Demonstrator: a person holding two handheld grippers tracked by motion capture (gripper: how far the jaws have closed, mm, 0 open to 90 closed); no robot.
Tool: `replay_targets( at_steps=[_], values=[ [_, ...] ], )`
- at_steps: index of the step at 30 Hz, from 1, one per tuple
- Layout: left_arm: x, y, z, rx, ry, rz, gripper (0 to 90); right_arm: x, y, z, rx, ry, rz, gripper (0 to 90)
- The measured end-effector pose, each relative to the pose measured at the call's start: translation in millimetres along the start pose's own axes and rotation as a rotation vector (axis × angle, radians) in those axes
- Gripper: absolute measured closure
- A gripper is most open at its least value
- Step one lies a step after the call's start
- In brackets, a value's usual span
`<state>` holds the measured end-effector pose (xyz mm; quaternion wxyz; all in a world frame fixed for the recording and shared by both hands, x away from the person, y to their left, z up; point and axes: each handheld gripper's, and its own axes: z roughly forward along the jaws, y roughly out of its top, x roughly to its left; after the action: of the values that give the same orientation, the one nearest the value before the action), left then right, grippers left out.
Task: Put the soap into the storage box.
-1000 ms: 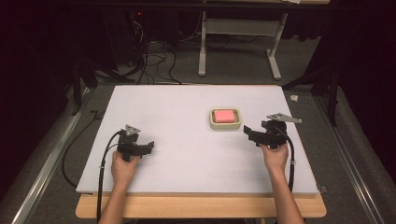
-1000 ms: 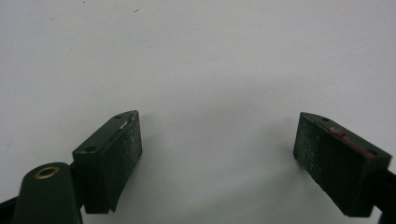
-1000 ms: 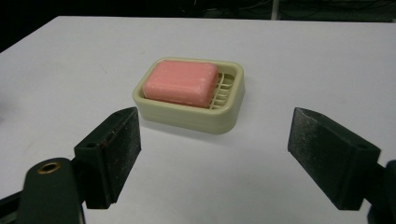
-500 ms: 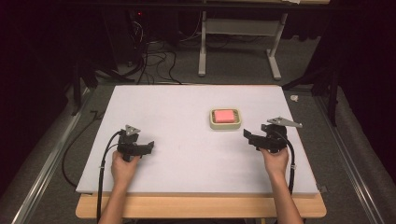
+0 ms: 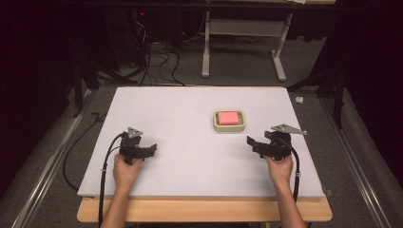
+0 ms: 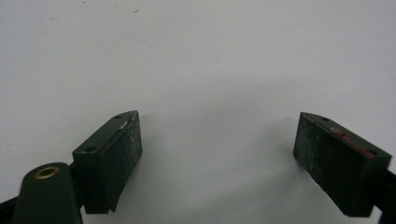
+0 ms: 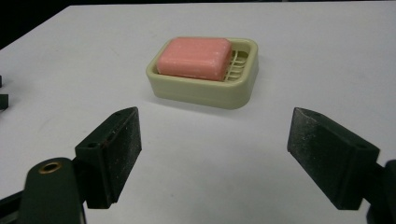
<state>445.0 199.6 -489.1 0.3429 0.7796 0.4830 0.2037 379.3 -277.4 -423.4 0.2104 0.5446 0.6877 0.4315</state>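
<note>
White foam board covers your table (image 5: 190,118), set on a wooden top whose front edge shows nearest you, with dark floor and cables beyond the far edge. Nearest that front edge your two hands rest on the board. Your left gripper (image 5: 151,150) sits toward the front left corner, its jaws spread wide with nothing but bare board between them, as the left gripper view confirms. Your right gripper (image 5: 252,142) sits toward the front right, its jaws also spread and empty, and they point at the work ahead.

Just beyond the right gripper, right of the table's middle and well short of the far edge, stands the cream soap dish (image 7: 204,91). In it lies the pink soap bar (image 7: 194,58), pushed to one end so that the slatted floor of the dish shows bare at the other. In the right gripper view the dish stands between and beyond the two jaws — near, but not yet touched.

You appear to be at the approach, with no grasp made. The next move likely calls for bringing the right jaws forward and over the bar, lined up across its narrower sides, then closing gently — soap is slippery, and a skewed pinch could tip the light dish.
</note>
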Motion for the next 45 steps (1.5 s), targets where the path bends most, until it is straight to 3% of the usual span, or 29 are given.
replay_targets(
  at_steps=[15,28,34,37,45],
  values=[
    [-0.1,0.0,0.0,0.000,0.001,0.000,15.7,-1.7,-15.1,5.9,0.030,0.019,0.026,18.5],
    [-0.7,-0.1,-0.3,-0.001,0.003,0.004,15.7,-0.2,-24.0,14.4,0.063,0.007,-0.004,18.8],
    [-0.6,-0.1,-0.2,-0.001,0.004,0.003,15.7,-1.4,-32.4,24.7,0.109,0.006,-0.031,20.2],
    [-0.6,-0.1,-0.2,-0.001,0.004,0.003,15.7,-3.9,-36.0,27.6,0.110,0.013,-0.021,20.7],
    [-0.6,-0.1,-0.2,-0.001,0.004,0.003,15.7,-4.4,-39.4,36.4,0.130,-0.039,-0.054,21.0]
  ],
)
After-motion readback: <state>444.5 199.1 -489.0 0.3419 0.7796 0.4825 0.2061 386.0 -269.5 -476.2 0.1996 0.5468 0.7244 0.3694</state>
